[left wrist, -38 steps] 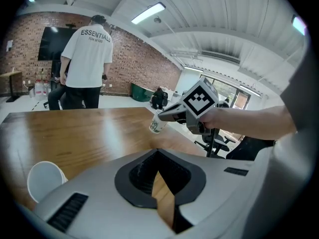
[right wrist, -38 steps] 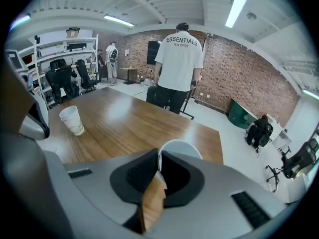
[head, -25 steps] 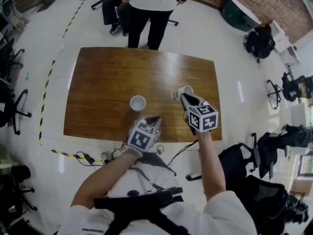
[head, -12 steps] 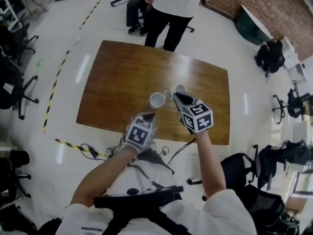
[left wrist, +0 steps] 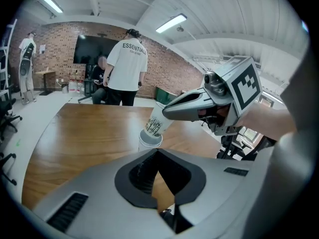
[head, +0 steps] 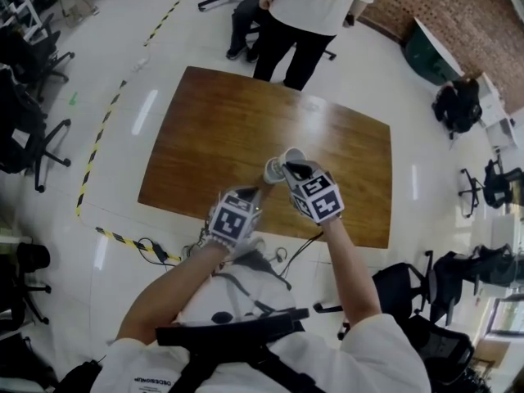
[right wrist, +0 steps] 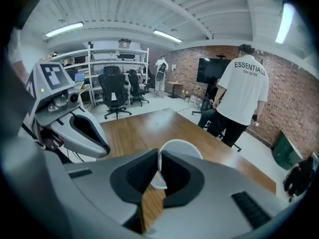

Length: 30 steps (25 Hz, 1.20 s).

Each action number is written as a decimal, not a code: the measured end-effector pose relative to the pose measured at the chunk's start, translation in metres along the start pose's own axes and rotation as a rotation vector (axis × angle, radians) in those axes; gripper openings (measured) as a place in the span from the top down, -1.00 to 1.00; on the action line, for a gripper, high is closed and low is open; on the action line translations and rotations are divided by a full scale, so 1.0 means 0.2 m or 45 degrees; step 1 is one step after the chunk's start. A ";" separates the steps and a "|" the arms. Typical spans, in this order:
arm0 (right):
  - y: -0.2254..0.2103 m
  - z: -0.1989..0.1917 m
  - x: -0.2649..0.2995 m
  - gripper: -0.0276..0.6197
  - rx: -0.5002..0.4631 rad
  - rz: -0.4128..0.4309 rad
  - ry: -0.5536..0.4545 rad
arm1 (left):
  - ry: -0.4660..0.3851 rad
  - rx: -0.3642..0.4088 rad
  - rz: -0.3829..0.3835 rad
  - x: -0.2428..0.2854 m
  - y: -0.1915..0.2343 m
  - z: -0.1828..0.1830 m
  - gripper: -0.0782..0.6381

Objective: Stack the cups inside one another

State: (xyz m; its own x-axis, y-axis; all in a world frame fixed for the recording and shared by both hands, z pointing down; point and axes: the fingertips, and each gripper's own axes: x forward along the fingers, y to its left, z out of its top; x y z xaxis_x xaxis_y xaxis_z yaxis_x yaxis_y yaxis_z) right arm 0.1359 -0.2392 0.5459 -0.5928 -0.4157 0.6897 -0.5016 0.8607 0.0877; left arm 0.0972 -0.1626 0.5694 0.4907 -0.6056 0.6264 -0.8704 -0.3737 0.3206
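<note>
A white paper cup (head: 273, 170) (left wrist: 148, 142) stands upright on the wooden table (head: 205, 137). My right gripper (head: 293, 165) (left wrist: 167, 112) (right wrist: 159, 153) is shut on the rim of a printed paper cup (head: 292, 155) (left wrist: 159, 121) (right wrist: 182, 148). It holds that cup tilted, with its base at the white cup's mouth. Just short of the white cup, on the near side, my left gripper (head: 262, 189) (left wrist: 158, 151) (right wrist: 94, 138) has its jaws together and nothing in them.
A person in a white T-shirt (head: 315, 11) (left wrist: 125, 68) (right wrist: 244, 96) stands at the table's far edge, and another sits behind. Office chairs (right wrist: 114, 96) and bags ring the table. Yellow-black tape (head: 98, 133) marks the floor on the left.
My right gripper has carried the printed cup leftward until it is over the white cup. The left gripper has moved forward, closer to the white cup.
</note>
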 end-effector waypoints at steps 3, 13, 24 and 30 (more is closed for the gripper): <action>0.03 -0.03 0.05 0.82 -0.077 -0.008 0.054 | -0.003 -0.001 0.008 -0.02 0.03 0.00 0.78; 0.12 -0.12 0.15 0.82 -0.254 -0.005 0.173 | -0.016 -0.026 0.012 -0.03 0.06 0.00 0.78; 0.15 -0.23 0.29 0.81 -0.325 0.000 0.261 | -0.016 -0.070 0.033 -0.05 0.12 -0.02 0.78; 0.16 -0.26 0.34 0.75 -0.344 -0.007 0.291 | -0.019 -0.084 0.039 -0.07 0.16 -0.03 0.78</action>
State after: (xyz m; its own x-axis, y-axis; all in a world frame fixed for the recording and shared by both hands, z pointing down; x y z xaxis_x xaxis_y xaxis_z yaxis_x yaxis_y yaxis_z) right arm 0.1122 -0.2253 0.6335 -0.4184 -0.3705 0.8292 -0.3013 0.9179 0.2581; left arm 0.0631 -0.1611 0.5756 0.4642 -0.6263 0.6263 -0.8854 -0.3082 0.3479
